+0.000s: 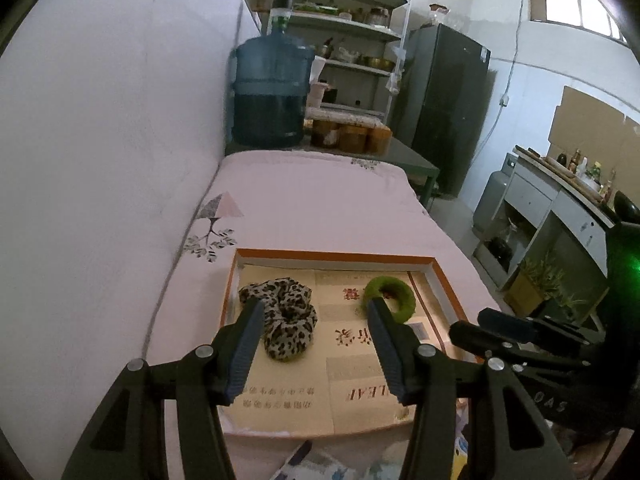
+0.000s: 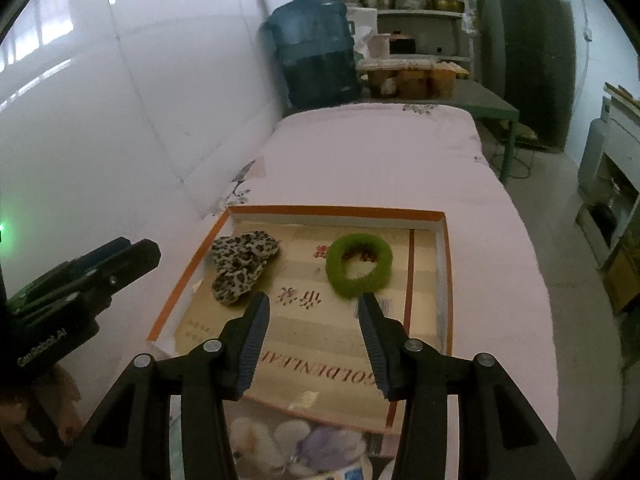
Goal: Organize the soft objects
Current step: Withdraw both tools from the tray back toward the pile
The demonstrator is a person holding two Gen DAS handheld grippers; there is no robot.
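Two scrunchies ahead of my hand-held grippers: leopard-print fabric scrunchie (image 1: pixel 286 320) just past left hand-held gripper (image 1: pixel 314 306), fuzzy green ring (image 2: pixel 359 263) beyond right hand-held gripper (image 2: pixel 314 300). Both spread apart, empty.

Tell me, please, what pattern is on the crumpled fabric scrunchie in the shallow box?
Leopard print: dark spots on tan, clearest in the left wrist view.

Both my tools angled down, side by side. Left tool (image 1: pixel 312 308) jaws spread wide, nothing between the pads. Right tool (image 2: pixel 314 300) also parted and empty. Left tool sits just left of the right one, apart.
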